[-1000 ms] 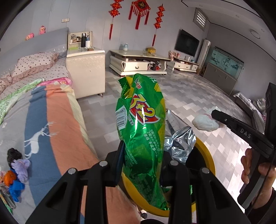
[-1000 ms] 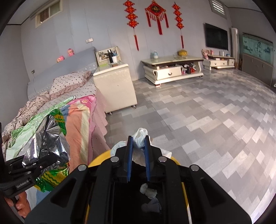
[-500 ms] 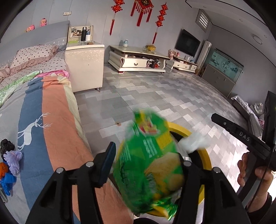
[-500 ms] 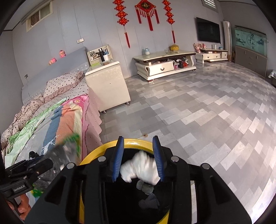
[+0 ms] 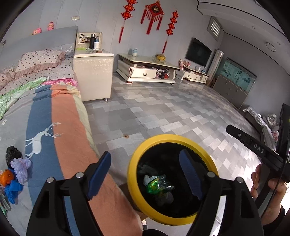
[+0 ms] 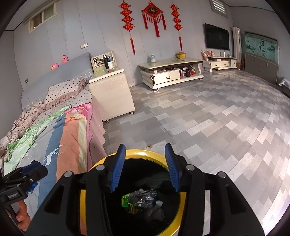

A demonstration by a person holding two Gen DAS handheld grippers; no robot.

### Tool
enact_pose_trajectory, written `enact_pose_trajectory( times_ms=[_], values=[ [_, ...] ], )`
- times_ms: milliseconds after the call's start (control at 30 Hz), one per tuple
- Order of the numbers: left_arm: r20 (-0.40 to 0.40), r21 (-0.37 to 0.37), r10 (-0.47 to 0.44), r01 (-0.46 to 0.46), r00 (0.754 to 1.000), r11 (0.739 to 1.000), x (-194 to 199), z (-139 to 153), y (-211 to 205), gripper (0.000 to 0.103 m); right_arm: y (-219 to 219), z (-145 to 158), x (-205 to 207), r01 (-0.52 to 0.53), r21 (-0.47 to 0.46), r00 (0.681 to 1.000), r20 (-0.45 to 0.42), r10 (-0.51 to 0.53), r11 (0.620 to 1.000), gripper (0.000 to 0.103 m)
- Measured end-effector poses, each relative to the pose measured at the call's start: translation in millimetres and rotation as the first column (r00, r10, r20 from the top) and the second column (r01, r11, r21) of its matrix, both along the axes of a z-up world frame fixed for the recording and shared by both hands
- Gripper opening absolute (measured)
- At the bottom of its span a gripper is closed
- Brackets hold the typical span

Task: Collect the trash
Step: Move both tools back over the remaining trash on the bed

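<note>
Grey patchwork floor tiles (image 5: 163, 112) run from the bedside across to a cream TV stand (image 6: 170, 74) under red knot hangings (image 5: 154, 16) on the far wall, with a cream nightstand (image 5: 93, 74) standing at the head of the bed (image 5: 54, 127). Just beside the bed's striped cover stands a yellow-rimmed trash bin (image 5: 134, 163) with a black inside. At its bottom lies the green snack bag (image 5: 155, 185), crumpled with its silver lining showing, and pale wads of tissue (image 5: 147, 179) lie against it; in the right wrist view the same snack bag (image 6: 139, 199) sits low in the bin (image 6: 145, 152) with a grey-white wad touching its right side. The left gripper (image 5: 145, 174) hangs over the bin's near-left rim, its blue-padded fingers spread wide and holding nothing. The right gripper (image 6: 145, 168) hangs directly above the bin mouth, its blue fingers also parted and empty. From the left wrist view the right tool's black body juts in from the right edge, gripped by the person's right hand (image 5: 268, 185); from the right wrist view the left tool shows at the lower left, over the bedspread. On the bed cover, at the left edge of the left wrist view, lies a small cluster of toys (image 5: 14, 170) in black, lilac, orange and blue.
</note>
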State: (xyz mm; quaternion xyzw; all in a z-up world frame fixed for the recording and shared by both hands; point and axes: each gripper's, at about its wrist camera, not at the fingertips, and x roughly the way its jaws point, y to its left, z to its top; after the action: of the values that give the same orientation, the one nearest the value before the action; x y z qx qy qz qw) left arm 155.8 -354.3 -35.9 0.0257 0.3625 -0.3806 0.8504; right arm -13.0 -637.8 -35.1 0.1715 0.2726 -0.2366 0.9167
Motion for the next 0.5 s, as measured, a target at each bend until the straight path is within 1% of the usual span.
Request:
enact_pose_trajectory(
  times_ms=[133,200,267,333,400,500],
  values=[
    [0.032,-0.004,0.049,-0.049,0.998,0.999,2.5,9.3,28.7,0.081,17.3,6.9,6.4,-0.039,-0.013,0.999,0.007,0.039,0.999,0.051],
    [0.048,-0.004,0.080,-0.080,0.996,0.997,4.5,15.6,46.8,0.084,31.2,12.4,12.3,-0.068,-0.026,0.998,0.015,0.068,0.997,0.056],
    [0.065,-0.004,0.107,-0.107,0.992,0.994,6.5,20.9,65.3,0.086,49.3,20.2,20.8,-0.105,-0.046,0.994,0.021,0.106,0.993,0.058],
    [0.091,-0.001,0.145,-0.145,0.985,0.989,8.7,27.5,87.2,0.088,67.0,29.1,30.2,-0.141,-0.062,0.989,0.031,0.144,0.988,0.061],
    [0.112,0.004,0.186,-0.187,0.976,0.982,12.8,34.3,111.9,0.091,84.3,36.0,40.3,-0.174,-0.071,0.983,0.042,0.177,0.982,0.070],
    [0.129,0.011,0.248,-0.251,0.960,0.968,20.4,40.1,151.6,0.091,110.7,45.8,57.3,-0.225,-0.075,0.972,0.053,0.229,0.971,0.074]
  ],
)
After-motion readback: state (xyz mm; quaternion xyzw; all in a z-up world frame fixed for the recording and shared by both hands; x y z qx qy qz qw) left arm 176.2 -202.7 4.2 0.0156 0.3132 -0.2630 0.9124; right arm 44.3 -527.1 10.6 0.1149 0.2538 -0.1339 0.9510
